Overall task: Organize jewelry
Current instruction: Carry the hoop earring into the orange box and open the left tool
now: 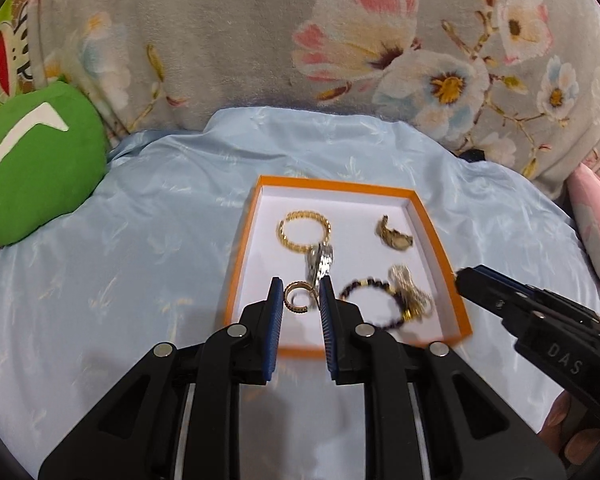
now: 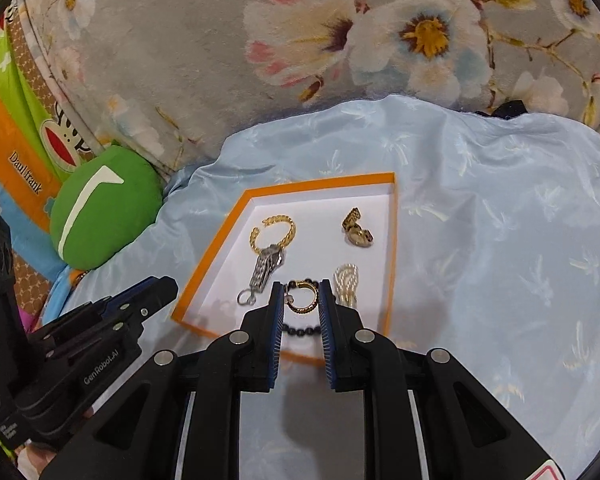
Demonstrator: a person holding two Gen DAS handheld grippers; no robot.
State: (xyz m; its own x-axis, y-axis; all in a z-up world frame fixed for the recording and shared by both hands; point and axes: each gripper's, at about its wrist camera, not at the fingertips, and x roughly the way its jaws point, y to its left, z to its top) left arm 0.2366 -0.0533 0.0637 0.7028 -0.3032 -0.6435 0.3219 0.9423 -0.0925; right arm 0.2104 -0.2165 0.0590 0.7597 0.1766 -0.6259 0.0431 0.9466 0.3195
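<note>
An orange-rimmed shallow box (image 1: 242,252) (image 2: 320,183) with a white floor lies on pale blue satin bedding. In it are a gold chain bracelet (image 1: 304,232) (image 2: 274,234), a silver watch-band piece (image 1: 320,264) (image 2: 264,268), a small gold piece (image 1: 394,234) (image 2: 356,230), a black bead bracelet (image 1: 364,304) and a cream bundle (image 2: 346,284). My left gripper (image 1: 299,292) (image 2: 168,286) is shut on a gold hoop earring (image 1: 298,298) near the box's left side. My right gripper (image 2: 302,294) (image 1: 460,276) is shut on a second gold hoop earring (image 2: 302,298) over the box's near edge.
A green plush cushion (image 1: 36,160) (image 2: 104,208) lies left of the box. A grey floral blanket (image 1: 260,40) rises behind the bedding. A pink pillow (image 1: 596,228) sits at the right. A colourful printed sheet (image 2: 16,152) shows at the far left.
</note>
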